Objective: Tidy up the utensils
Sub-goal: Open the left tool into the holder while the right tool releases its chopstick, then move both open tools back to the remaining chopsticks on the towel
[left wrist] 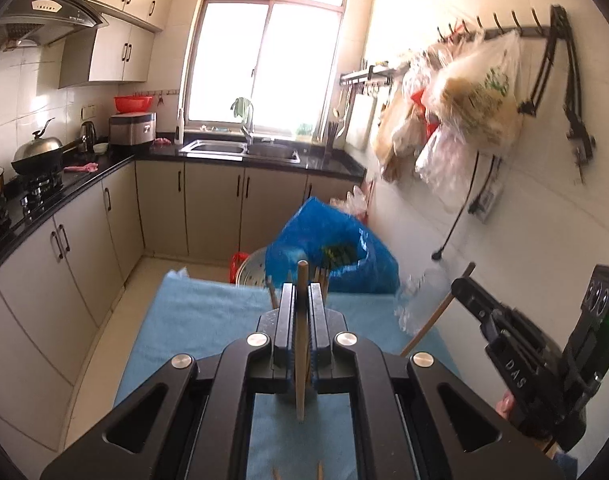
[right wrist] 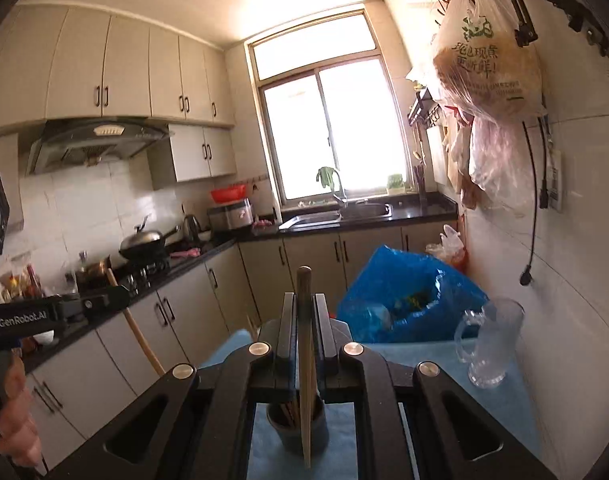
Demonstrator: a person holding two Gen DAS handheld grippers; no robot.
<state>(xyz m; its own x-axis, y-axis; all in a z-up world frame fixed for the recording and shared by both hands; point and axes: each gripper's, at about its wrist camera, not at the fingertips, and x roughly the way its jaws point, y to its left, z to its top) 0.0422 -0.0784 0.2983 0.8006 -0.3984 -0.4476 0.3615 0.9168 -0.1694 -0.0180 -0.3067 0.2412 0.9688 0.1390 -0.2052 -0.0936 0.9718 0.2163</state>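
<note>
A single wooden chopstick is clamped upright between the closed jaws of the left gripper; a second chopstick is pinched in the same way by the right gripper, its lower end hanging beside the rim of a dark holder cup in which other sticks are already stood. Both tools are carried above a blue cloth spread over the table (two loose stick tips can be seen on it at the bottom edge of the left view). Further out, a clear glass mug is set near the wall, and a blue plastic bag lies at the far end of the table.

The step in hand is judged to be carrying gathered chopsticks to the cup. For the next move, each stick would need to be brought over the cup mouth, kept near vertical, lowered inside, and only then let go, one gripper at a time so that a collision is avoided.
</note>
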